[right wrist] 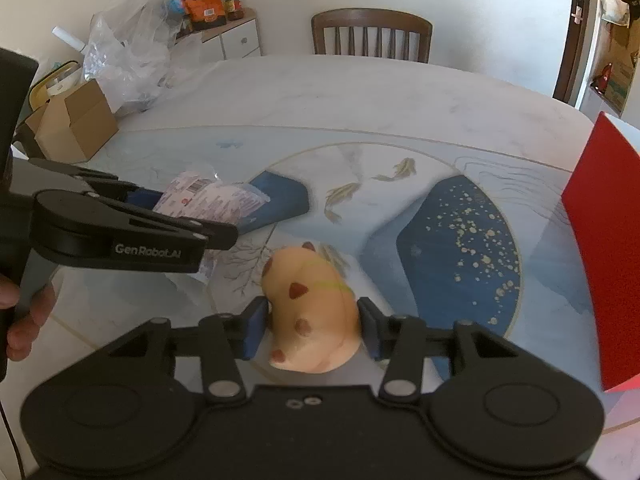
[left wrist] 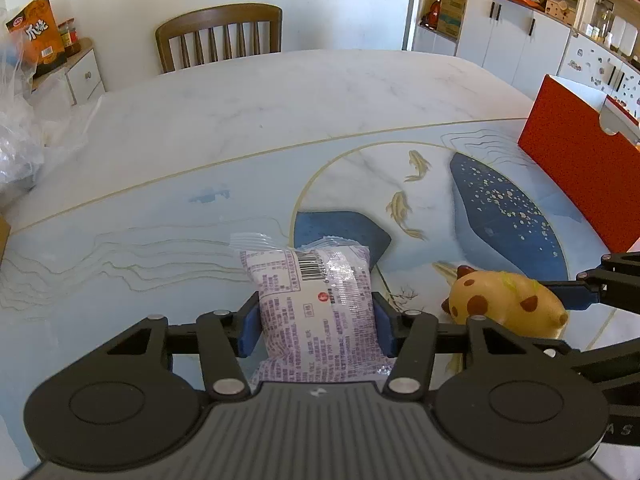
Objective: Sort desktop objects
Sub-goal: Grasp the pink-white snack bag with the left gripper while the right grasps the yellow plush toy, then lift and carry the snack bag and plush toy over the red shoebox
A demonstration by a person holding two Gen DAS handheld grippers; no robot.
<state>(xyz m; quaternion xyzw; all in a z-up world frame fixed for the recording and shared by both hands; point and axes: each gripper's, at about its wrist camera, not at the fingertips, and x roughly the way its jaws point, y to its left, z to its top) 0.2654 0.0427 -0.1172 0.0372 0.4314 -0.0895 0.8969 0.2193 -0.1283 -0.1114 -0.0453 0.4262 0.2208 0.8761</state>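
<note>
A purple-and-white snack packet (left wrist: 312, 280) lies on the patterned table mat (left wrist: 160, 216), barcode side up. My left gripper (left wrist: 316, 320) is shut on it, a blue pad pressed against each long side. To its right lies a yellow plush toy (left wrist: 508, 300) with brown spots. In the right wrist view the toy (right wrist: 308, 280) sits between the blue pads of my right gripper (right wrist: 313, 312), which is shut on its flanks. The left gripper (right wrist: 180, 216) shows there too, at the left, gripping the packet (right wrist: 216, 196). A hand (right wrist: 24, 320) holds its handle.
A red open box (left wrist: 580, 172) stands at the table's right side, also in the right wrist view (right wrist: 600, 240). A cardboard box (right wrist: 76, 124) and clear plastic bags (right wrist: 128, 60) crowd the far left. A wooden chair (left wrist: 220, 36) stands behind the table.
</note>
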